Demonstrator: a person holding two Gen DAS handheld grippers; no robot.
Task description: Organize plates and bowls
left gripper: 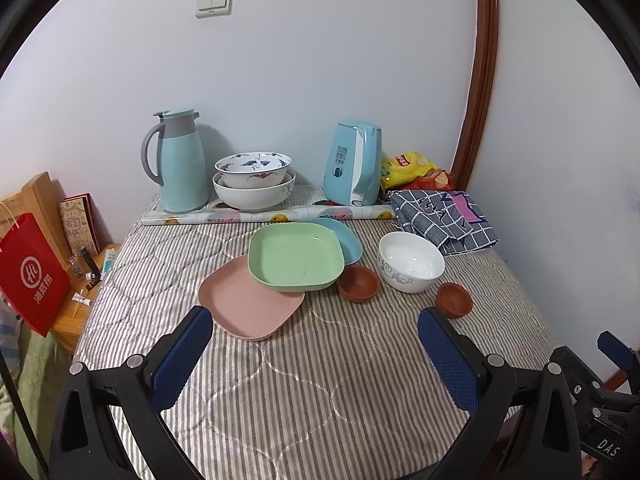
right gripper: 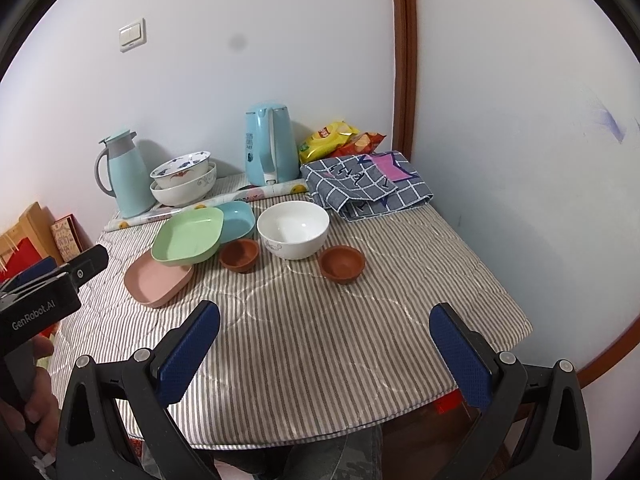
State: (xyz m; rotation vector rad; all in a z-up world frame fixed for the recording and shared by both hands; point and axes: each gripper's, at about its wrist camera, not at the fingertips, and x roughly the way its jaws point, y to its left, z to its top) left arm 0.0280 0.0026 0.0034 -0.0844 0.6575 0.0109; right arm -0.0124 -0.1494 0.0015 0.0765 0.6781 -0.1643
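On the striped cloth a green square plate [left gripper: 295,257] [right gripper: 188,238] lies tilted over a pink plate [left gripper: 250,306] [right gripper: 158,280] and a blue plate [left gripper: 346,240] [right gripper: 238,220]. A white bowl [left gripper: 411,261] [right gripper: 293,234] stands between two small brown bowls [left gripper: 358,283] [right gripper: 239,255], the other to its right [left gripper: 454,299] [right gripper: 342,263]. Two patterned bowls [left gripper: 254,178] [right gripper: 184,178] are stacked at the back. My left gripper [left gripper: 316,320] is open and empty, short of the pink plate. My right gripper [right gripper: 324,316] is open and empty near the front of the table.
A blue thermos jug [left gripper: 178,160] [right gripper: 122,172], a blue kettle [left gripper: 354,164] [right gripper: 270,144], a rolled mat [left gripper: 264,214], snack bags [left gripper: 408,168] [right gripper: 332,140] and a folded checked cloth [left gripper: 444,216] [right gripper: 368,184] line the back. A red bag [left gripper: 32,276] stands at the left. Walls close the back and right.
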